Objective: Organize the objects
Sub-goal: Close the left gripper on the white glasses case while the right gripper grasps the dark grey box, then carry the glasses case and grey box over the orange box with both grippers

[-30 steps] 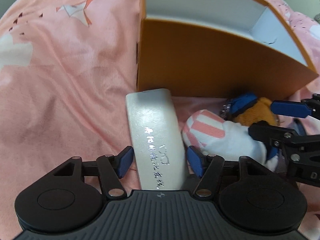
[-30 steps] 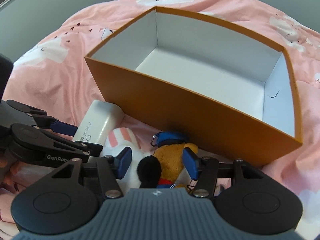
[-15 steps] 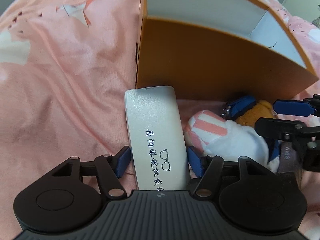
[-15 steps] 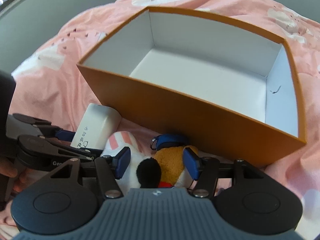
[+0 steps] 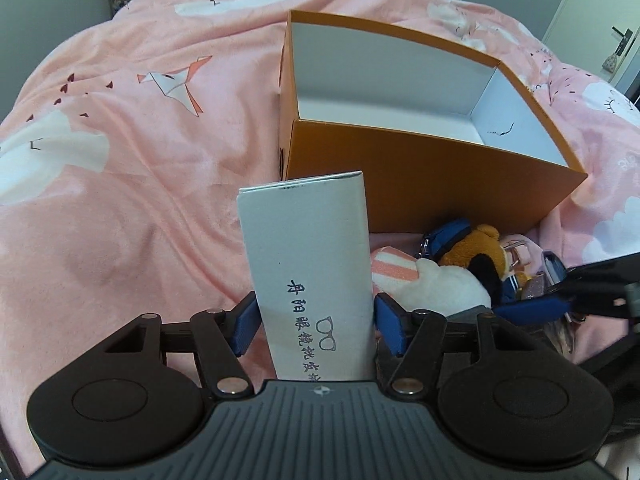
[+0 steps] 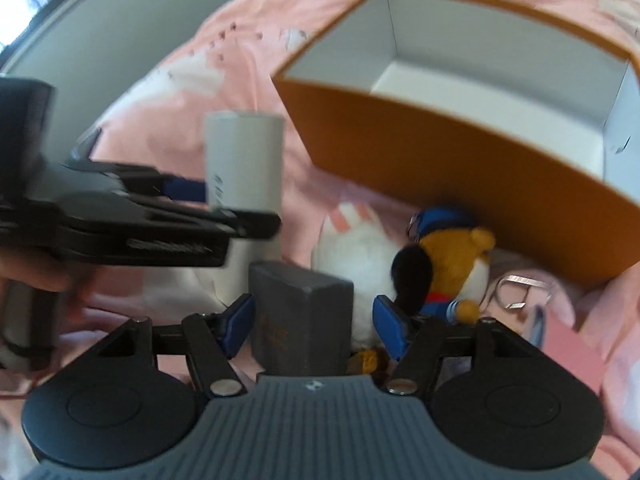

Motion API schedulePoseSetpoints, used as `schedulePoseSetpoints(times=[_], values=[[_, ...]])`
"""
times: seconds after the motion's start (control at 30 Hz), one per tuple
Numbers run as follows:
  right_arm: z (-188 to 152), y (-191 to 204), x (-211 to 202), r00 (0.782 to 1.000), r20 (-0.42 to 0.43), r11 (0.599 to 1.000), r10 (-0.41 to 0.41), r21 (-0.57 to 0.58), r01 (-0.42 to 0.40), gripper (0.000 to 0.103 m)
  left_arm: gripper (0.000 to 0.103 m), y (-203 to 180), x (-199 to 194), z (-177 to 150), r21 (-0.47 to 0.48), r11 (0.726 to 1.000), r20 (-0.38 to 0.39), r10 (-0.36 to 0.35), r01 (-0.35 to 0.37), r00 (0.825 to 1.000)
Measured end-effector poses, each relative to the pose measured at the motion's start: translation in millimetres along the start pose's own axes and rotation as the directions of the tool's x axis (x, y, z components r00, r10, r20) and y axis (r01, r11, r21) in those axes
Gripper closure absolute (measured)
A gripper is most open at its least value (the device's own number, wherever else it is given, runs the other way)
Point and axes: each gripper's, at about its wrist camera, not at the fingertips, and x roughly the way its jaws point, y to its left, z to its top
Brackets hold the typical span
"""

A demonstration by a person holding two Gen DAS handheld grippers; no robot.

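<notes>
My left gripper (image 5: 316, 328) is shut on a white glasses box (image 5: 308, 248) with dark lettering and holds it tilted up off the bed. In the right wrist view that box (image 6: 244, 160) hangs left of the orange box (image 6: 460, 168). My right gripper (image 6: 316, 326) straddles a dark grey box (image 6: 300, 320); its jaws are opening and the right pad stands apart from the box. An orange plush bear with a blue cap (image 6: 452, 256) and a white plush with pink stripes (image 6: 360, 248) lie against the orange box's (image 5: 420, 184) front wall.
The orange box, white inside, holds nothing visible. Everything rests on a pink printed bedspread (image 5: 140, 160). A metal key ring (image 6: 516, 284) and a pink flat item (image 6: 568, 344) lie right of the bear. A hand (image 6: 36, 276) grips the left tool.
The left gripper has risen with the white box, tipping it up off the bed. The right gripper slid left from the bear to the grey box and its jaws widened.
</notes>
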Motion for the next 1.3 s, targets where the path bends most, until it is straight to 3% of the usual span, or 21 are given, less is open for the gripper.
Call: schedulePoseSetpoints(times=[0.17, 0.27, 0.43, 0.57, 0.87, 1.0, 1.13, 1.3], values=[[-4.0, -1.2, 14.3, 1.0, -0.01, 1.0, -0.007, 0.01, 0.007, 0.037, 0.033, 0.3, -1.9, -3.2, -0.007, 1.0, 0.02, 0.0, 0.0, 1.0], [-5.7, 2.5, 14.6, 1.0, -0.005, 1.0, -0.022, 0.001, 0.022, 0.049, 0.033, -0.4, -5.3, -4.9, 0.0, 1.0, 0.033, 0.002, -0.002, 0.999], [-14.1, 10.6, -0.1, 0.999, 0.023, 0.999, -0.024, -0.02, 0.025, 0.056, 0.033, 1.0, -13.1, -7.9, 0.001, 1.0, 0.058, 0.013, -0.013, 0.998], [-12.5, 10.5, -18.4, 0.998, 0.067, 1.0, 0.017, -0.008, -0.017, 0.062, 0.033, 0.7, -26.9, -4.5, 0.003, 1.0, 0.099, -0.002, 0.002, 0.995], [11.2, 7.1, -72.8, 0.977, 0.206, 0.999, 0.046, -0.024, -0.042, 0.062, 0.034, -15.1, -66.5, 25.7, 0.083, 0.996, 0.201, -0.038, 0.021, 0.979], [27.0, -1.5, -101.3, 0.959, 0.282, 0.999, 0.022, -0.03, -0.014, 0.062, 0.034, -23.5, -85.8, 53.6, 0.146, 0.988, 0.242, -0.081, 0.046, 0.967], [47.7, -15.2, -129.4, 0.926, 0.376, 0.999, -0.018, -0.019, 0.027, 0.062, 0.034, -36.1, -92.4, 87.4, 0.212, 0.976, 0.273, -0.115, 0.057, 0.955], [77.4, -44.6, -142.1, 0.888, 0.453, 0.997, -0.077, 0.036, 0.068, 0.062, 0.034, -60.3, -64.2, 126.8, 0.295, 0.955, 0.248, -0.111, 0.034, 0.962]])
